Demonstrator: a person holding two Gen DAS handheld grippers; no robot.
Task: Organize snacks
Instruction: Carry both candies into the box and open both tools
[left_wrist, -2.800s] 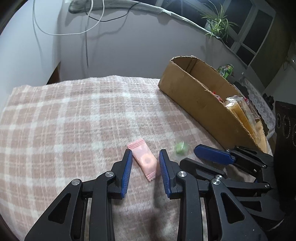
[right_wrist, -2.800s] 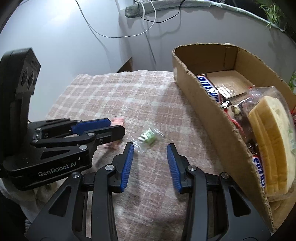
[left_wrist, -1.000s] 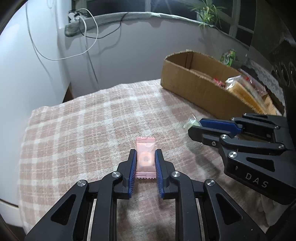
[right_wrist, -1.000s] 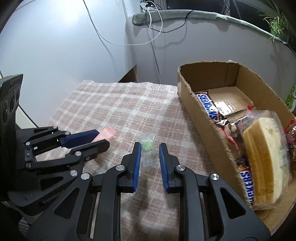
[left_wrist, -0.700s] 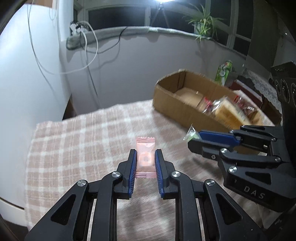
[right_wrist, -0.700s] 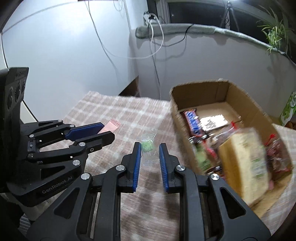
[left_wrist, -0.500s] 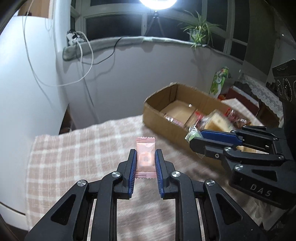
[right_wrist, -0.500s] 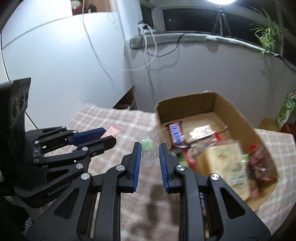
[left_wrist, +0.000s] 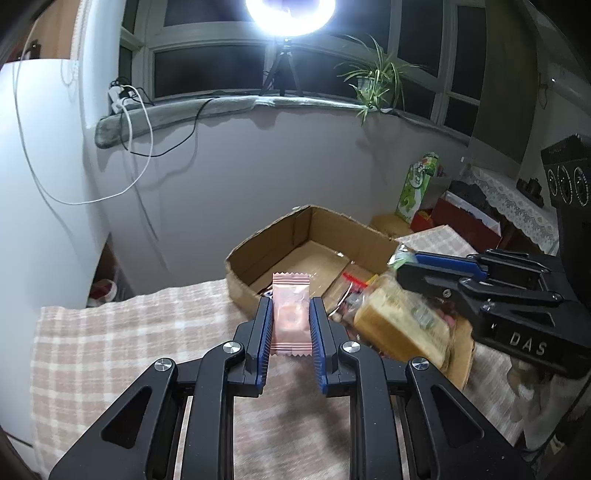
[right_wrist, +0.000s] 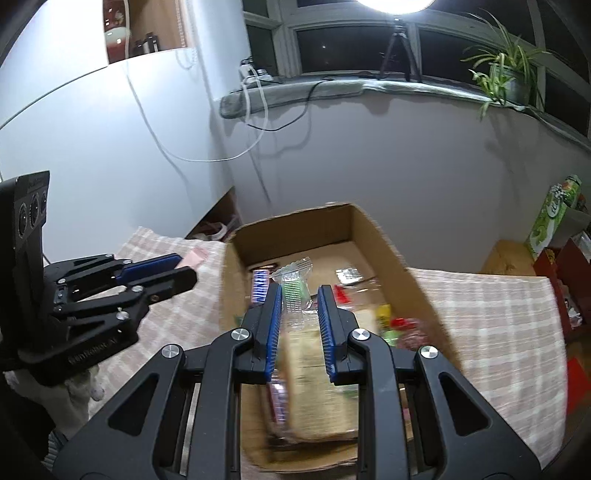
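Snacks are almost sorted: left gripper (left_wrist: 290, 325) pinches a pink flat candy wrapper (left_wrist: 290, 314), right gripper (right_wrist: 300, 314) pinches a clear green-striped candy (right_wrist: 293, 291), above the brown cardboard box (right_wrist: 373, 236) ahead; only dropping remains.

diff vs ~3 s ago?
Both grippers closed on candies that lay on the cloth: left gripper on the pink candy, right gripper on the green candy. Both lifted and carried toward the cardboard box. Box and contents unchanged.
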